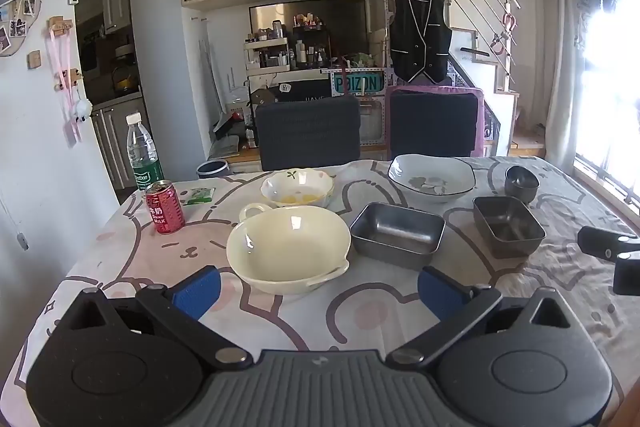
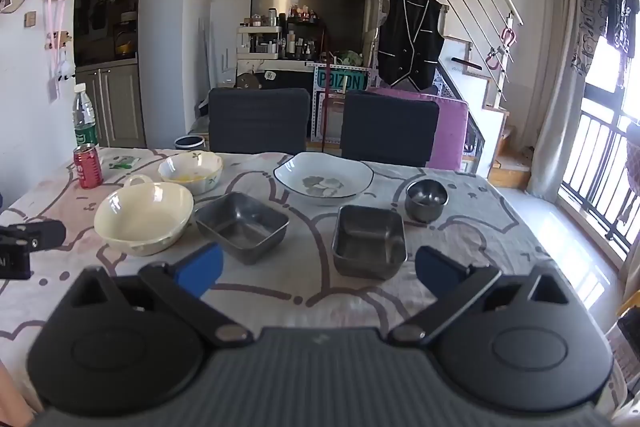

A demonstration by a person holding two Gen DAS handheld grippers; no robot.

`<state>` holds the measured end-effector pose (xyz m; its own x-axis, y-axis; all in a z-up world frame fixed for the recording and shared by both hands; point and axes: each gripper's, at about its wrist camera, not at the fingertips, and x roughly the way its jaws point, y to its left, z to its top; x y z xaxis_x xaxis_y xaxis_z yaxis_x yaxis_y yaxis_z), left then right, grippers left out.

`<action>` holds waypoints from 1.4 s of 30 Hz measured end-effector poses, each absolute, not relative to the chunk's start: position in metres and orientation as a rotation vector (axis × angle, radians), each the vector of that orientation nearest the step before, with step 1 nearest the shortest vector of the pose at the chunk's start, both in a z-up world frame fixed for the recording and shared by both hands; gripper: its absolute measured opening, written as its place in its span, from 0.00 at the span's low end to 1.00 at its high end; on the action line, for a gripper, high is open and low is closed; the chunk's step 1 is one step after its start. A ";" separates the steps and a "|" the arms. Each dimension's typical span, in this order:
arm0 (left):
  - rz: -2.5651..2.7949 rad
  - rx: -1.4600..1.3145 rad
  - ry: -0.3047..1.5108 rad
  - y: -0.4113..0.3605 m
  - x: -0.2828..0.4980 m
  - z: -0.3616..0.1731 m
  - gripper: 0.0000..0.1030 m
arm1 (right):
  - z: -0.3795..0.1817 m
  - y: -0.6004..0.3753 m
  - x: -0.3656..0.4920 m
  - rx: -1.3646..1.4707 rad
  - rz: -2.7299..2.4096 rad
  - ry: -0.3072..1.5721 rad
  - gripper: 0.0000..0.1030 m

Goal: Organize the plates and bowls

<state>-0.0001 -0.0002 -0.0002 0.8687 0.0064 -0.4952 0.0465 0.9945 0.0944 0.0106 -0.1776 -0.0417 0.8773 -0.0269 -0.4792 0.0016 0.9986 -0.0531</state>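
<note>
Cream bowl [image 1: 288,247] sits centre frame in the left wrist view, floral bowl [image 1: 298,189] just behind, two steel trays [image 1: 398,235] to its right. Left gripper [image 1: 318,289] and right gripper [image 2: 318,269] both spread wide, holding nothing, over the tablecloth [image 1: 120,259].
</note>
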 end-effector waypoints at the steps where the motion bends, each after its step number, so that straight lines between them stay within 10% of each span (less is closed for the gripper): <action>1: -0.021 0.104 0.519 0.000 0.000 0.000 1.00 | -0.042 -0.178 0.011 -0.051 -0.014 0.502 1.00; 42: -0.028 0.089 0.534 -0.002 -0.001 -0.005 1.00 | -0.042 -0.175 0.011 -0.055 -0.015 0.516 1.00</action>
